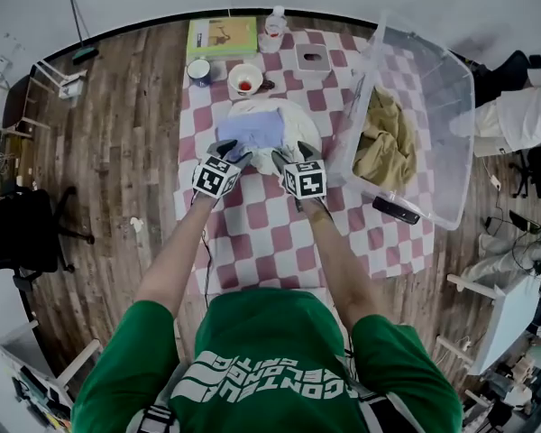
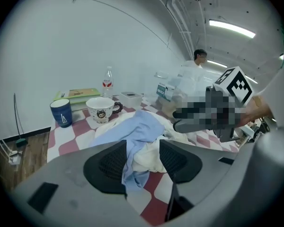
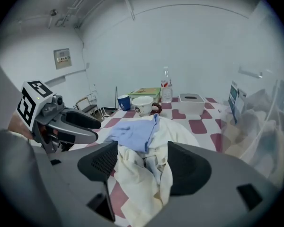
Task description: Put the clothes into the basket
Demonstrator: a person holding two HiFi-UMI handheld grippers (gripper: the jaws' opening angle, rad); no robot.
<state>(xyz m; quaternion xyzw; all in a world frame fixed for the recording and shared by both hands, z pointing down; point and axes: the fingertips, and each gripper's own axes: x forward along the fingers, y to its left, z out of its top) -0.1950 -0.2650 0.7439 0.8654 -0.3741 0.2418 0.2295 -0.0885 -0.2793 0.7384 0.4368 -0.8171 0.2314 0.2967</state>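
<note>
Clothes (image 1: 269, 132), a light blue piece (image 1: 252, 129) over a cream piece (image 1: 298, 132), lie heaped in the middle of the checked desk (image 1: 261, 233). Both tools are at the heap's near side, released: the left tool (image 2: 143, 156) has blue fabric hanging between its parted jaws, the right tool (image 3: 142, 162) has cream folds between its own. The clear basket (image 1: 451, 88) leans at the desk's right edge, a khaki garment (image 1: 385, 142) inside. A mug (image 1: 245, 79), a blue cup (image 1: 198, 70) and a bottle (image 1: 275, 23) stand by the far edge
</note>
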